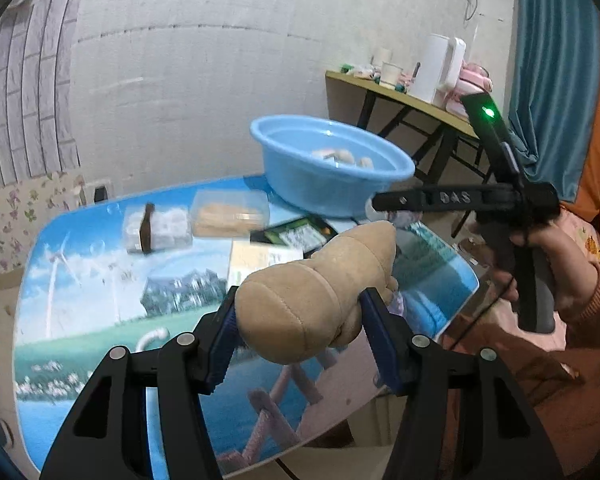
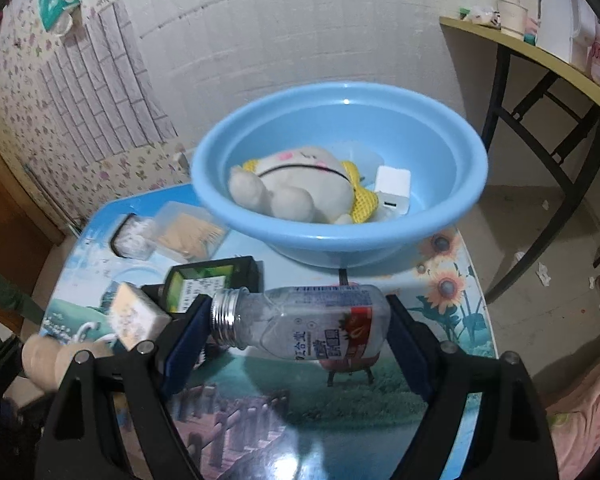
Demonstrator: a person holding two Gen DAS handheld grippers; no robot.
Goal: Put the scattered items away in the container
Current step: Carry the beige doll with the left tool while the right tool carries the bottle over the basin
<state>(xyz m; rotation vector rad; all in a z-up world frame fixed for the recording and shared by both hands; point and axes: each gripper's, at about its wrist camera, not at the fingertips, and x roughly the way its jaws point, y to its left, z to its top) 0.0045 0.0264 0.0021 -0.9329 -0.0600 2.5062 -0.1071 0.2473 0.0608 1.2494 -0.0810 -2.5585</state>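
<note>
Left gripper angled downward, its blue-padded fingers pressed against both sides of a tan plush toy, which hangs clear of the tabletop. Right gripper pitched steeply down, jaws clamped on the two ends of a clear plastic bottle lying crosswise. From the left wrist view, the person's right hand, orange sleeve, wraps the right gripper's handle.
</note>
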